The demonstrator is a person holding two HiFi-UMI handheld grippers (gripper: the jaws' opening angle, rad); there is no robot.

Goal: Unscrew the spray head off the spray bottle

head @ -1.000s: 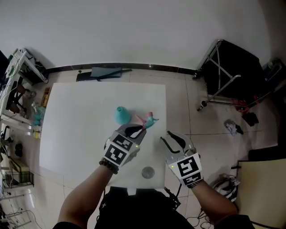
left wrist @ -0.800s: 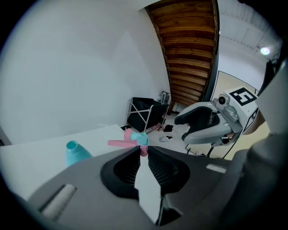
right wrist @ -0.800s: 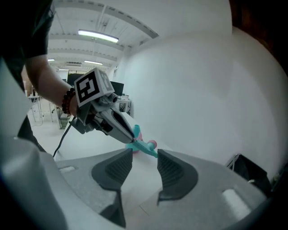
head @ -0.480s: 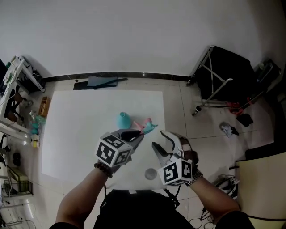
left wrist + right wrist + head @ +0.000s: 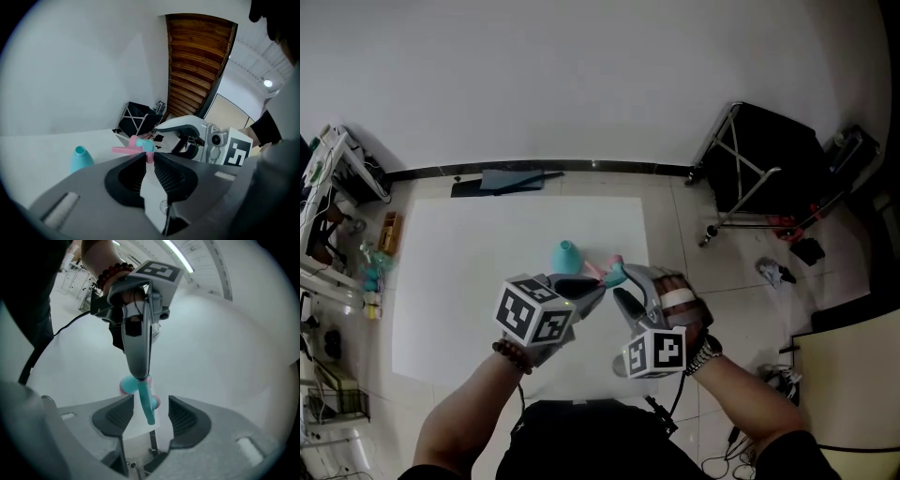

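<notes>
Below, tiled floor (image 5: 717,291) surrounds the white table (image 5: 455,281) holding the spray bottle (image 5: 566,256).

bright even light, soft shadows, edges warped and dark.

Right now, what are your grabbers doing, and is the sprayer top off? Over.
Left gripper shut on spray head. Right gripper jaws just opened, spray head between them, untouched. Head off bottle. Nothing in the way.

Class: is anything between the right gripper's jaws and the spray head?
Nothing visible. The right gripper, whose jaws have just been opening, flanks the spray head without touching it; the left gripper grips it.
</notes>
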